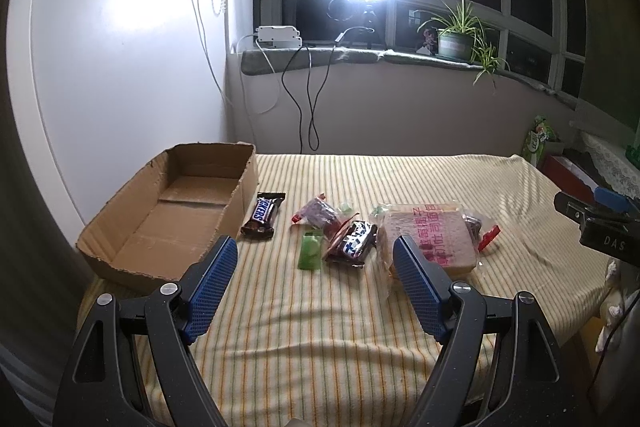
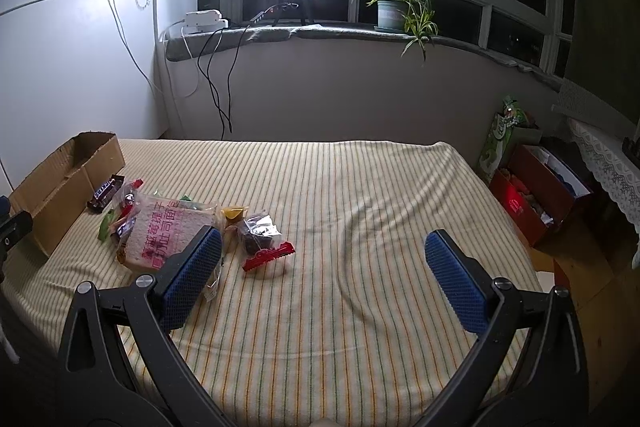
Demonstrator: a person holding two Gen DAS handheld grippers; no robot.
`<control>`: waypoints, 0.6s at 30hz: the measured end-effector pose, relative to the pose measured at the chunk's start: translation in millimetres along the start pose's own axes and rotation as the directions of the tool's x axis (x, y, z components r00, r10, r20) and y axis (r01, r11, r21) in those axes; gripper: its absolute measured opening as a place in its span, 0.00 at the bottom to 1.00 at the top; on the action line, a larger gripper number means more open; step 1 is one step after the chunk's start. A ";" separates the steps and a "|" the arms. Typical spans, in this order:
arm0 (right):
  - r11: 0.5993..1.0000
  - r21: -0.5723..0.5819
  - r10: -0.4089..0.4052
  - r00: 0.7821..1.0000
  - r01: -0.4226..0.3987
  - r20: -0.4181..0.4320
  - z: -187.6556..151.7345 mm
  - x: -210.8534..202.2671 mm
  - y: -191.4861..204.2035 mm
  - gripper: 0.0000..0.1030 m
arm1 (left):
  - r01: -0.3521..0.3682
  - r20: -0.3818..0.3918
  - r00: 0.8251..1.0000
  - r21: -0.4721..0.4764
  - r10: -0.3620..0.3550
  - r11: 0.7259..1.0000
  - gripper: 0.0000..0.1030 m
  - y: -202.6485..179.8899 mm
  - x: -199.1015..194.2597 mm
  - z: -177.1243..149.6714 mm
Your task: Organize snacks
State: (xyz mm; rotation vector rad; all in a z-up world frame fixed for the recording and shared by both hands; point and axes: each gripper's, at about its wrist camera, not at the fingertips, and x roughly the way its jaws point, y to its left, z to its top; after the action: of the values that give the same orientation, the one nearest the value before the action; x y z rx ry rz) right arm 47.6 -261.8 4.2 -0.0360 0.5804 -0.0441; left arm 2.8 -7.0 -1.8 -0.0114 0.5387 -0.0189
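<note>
- A cardboard box (image 1: 168,211) is sitting open at the left edge of the striped cloth (image 1: 360,307).
- A chocolate bar (image 1: 262,215) is lying just beside the box.
- Small wrapped snacks (image 1: 340,231) are lying in a loose cluster next to it.
- A bagged bread slice (image 1: 428,235) is resting at the cluster's right.
- The left gripper (image 1: 314,259) is hovering with jaws spread wide, gripping nothing.
- The right gripper (image 2: 322,247) is hovering likewise, wide apart and empty.
</note>
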 end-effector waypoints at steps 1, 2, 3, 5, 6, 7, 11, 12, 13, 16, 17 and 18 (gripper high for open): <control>1.000 0.000 0.000 1.000 0.000 0.000 0.2 0.4 0.1 1.00 | 0.000 0.000 1.000 -0.001 0.000 1.000 0.78 0.4 0.1 0.0; 1.000 0.001 0.001 1.000 -0.001 0.001 -0.3 0.0 0.1 1.00 | -0.001 0.000 1.000 -0.002 0.001 1.000 0.78 0.8 0.2 0.2; 1.000 0.001 0.003 1.000 -0.003 0.001 -0.1 0.4 0.5 1.00 | -0.002 0.000 1.000 -0.003 0.002 1.000 0.78 1.2 0.4 0.1; 1.000 -0.001 0.004 1.000 -0.004 0.000 0.5 0.1 1.4 1.00 | -0.002 0.000 1.000 -0.006 0.002 1.000 0.78 2.2 0.6 -0.1; 1.000 -0.003 0.005 1.000 -0.005 -0.001 0.6 0.5 1.9 1.00 | -0.001 0.000 1.000 -0.007 0.001 1.000 0.78 2.3 0.7 -0.2; 1.000 -0.003 0.006 1.000 -0.006 -0.001 0.2 0.6 2.1 1.00 | -0.001 -0.001 1.000 -0.005 0.001 1.000 0.78 2.4 0.9 -0.1; 1.000 -0.002 0.006 1.000 -0.006 -0.004 -0.3 0.6 2.6 1.00 | 0.003 -0.002 1.000 -0.003 -0.003 1.000 0.78 1.8 1.5 -0.6; 1.000 -0.002 0.006 1.000 -0.006 -0.003 -0.2 0.5 2.6 1.00 | 0.004 -0.003 1.000 -0.002 -0.004 1.000 0.78 1.7 1.8 -0.5; 1.000 -0.003 0.006 1.000 -0.006 -0.003 -0.2 0.7 2.4 1.00 | 0.004 -0.003 1.000 -0.002 -0.004 1.000 0.78 1.8 2.0 -0.4; 1.000 -0.005 0.005 1.000 -0.005 -0.001 -0.6 0.8 3.2 1.00 | 0.005 -0.002 1.000 -0.002 -0.005 1.000 0.78 1.8 2.2 0.2; 1.000 -0.005 0.006 1.000 -0.006 0.000 -0.6 0.6 3.1 1.00 | 0.005 -0.001 1.000 -0.002 -0.005 1.000 0.78 1.7 2.1 0.0; 1.000 -0.004 0.007 1.000 -0.007 0.000 -0.8 0.5 3.0 1.00 | 0.005 -0.001 1.000 -0.001 -0.005 1.000 0.78 1.8 2.3 0.2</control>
State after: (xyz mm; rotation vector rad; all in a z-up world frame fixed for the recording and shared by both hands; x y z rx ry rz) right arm 47.6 -258.8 3.1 -0.0384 0.5803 -0.0363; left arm 4.9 -5.3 -2.9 -0.0141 0.5397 -0.0230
